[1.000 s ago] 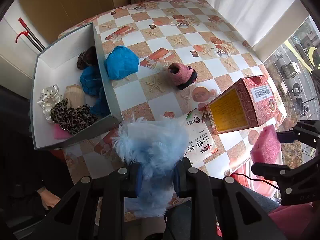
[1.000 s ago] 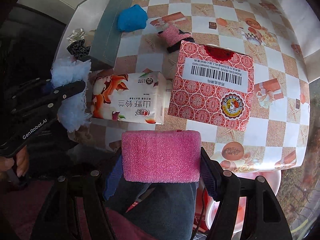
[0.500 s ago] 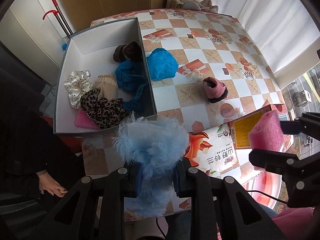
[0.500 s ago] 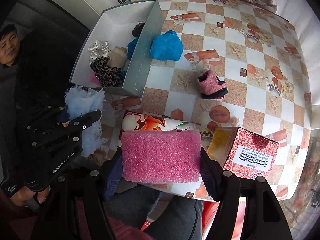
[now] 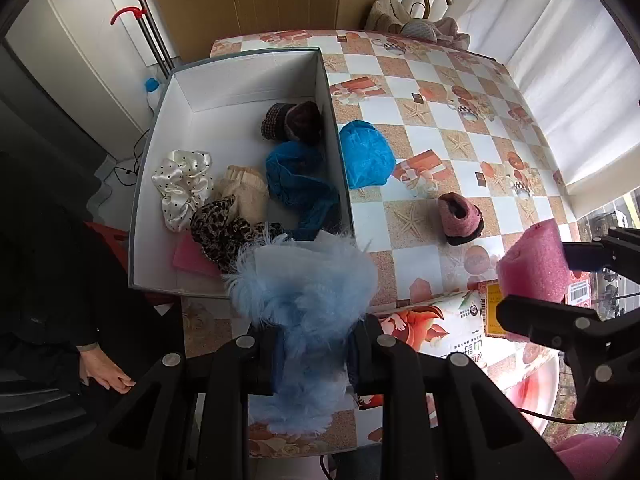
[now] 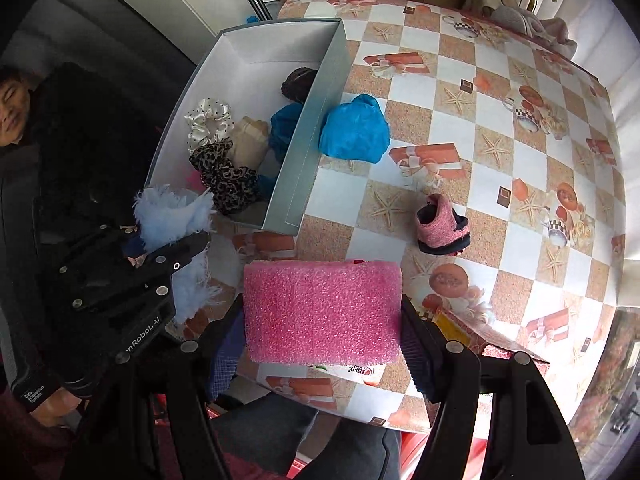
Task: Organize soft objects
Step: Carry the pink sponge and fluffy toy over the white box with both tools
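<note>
Blue fluffy piece (image 5: 304,292), clamped in the left gripper (image 5: 312,360) jaws, hung just short of the box (image 5: 240,80) near wall, nearer than the right gripper (image 6: 324,344) jaws' pink foam block (image 6: 322,312).

Both views are lit by soft daylight entering through the white curtains (image 5: 560,60) at upper right. The desk (image 5: 460,128) is bright and evenly lit, with only faint shadows beside the box (image 5: 336,152). The left side, toward the dark floor, is dim. Fisheye distortion bends the desk edges, and a black vignette fills the corners. The black tongs (image 6: 320,344) in the foreground are underexposed. The window area at far right is slightly overexposed. Focus is sharp at centre, softer toward the rim.
</note>
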`<state>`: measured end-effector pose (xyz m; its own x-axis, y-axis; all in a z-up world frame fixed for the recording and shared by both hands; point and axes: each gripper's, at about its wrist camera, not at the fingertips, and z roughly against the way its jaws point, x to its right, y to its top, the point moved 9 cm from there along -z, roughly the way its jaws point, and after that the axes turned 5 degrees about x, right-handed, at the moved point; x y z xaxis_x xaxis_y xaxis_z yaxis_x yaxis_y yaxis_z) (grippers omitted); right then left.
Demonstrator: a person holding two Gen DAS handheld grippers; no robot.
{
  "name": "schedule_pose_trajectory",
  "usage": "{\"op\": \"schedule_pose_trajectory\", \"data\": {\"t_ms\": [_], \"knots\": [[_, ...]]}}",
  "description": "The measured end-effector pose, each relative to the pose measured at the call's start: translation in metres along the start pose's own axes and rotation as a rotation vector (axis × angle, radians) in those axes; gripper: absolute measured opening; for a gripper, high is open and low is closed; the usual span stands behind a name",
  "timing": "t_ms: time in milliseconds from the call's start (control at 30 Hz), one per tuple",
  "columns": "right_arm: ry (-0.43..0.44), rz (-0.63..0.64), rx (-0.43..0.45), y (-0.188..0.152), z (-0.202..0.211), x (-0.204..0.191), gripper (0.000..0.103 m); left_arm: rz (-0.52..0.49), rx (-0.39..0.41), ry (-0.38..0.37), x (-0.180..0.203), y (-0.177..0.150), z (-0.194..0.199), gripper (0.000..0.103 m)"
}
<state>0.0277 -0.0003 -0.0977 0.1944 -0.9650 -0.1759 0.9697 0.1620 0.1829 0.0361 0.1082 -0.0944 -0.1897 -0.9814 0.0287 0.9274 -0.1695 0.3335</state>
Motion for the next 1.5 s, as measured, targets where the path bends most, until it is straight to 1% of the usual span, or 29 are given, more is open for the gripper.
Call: {"op": "schedule_pose_trajectory", "data": {"t_ms": [133, 267, 500, 767, 933, 1067, 1500], "knots": [[0.001, 0.014, 0.006, 0.022, -0.004, -0.005, 0.071, 0.034, 0.016, 0.030, -0.018, 0.018, -0.004, 0.027], [-0.005, 0.029, 0.018, 0.044, -0.009, -0.010, 0.071, 0.060, 0.012, 0.059, -0.033, 0.030, -0.013, 0.027], [-0.010, 0.075, 0.041, 0.082, -0.015, -0.024, 0.071, 0.117, 0.004, 0.089, -0.054, 0.042, -0.029, 0.027], [0.001, 0.105, 0.039, 0.116, -0.028, -0.044, 0.071, 0.161, -0.014, 0.107, -0.068, 0.047, -0.042, 0.027], [0.021, 0.113, 0.035, 0.127, -0.035, -0.054, 0.071, 0.185, -0.025, 0.109, -0.073, 0.046, -0.048, 0.027], [0.020, 0.131, 0.028, 0.131, -0.040, -0.059, 0.071, 0.192, -0.031, 0.109, -0.074, 0.046, -0.051, 0.027], [0.021, 0.146, 0.018, 0.140, -0.049, -0.061, 0.071, 0.194, -0.036, 0.116, -0.074, 0.045, -0.053, 0.027]]}}
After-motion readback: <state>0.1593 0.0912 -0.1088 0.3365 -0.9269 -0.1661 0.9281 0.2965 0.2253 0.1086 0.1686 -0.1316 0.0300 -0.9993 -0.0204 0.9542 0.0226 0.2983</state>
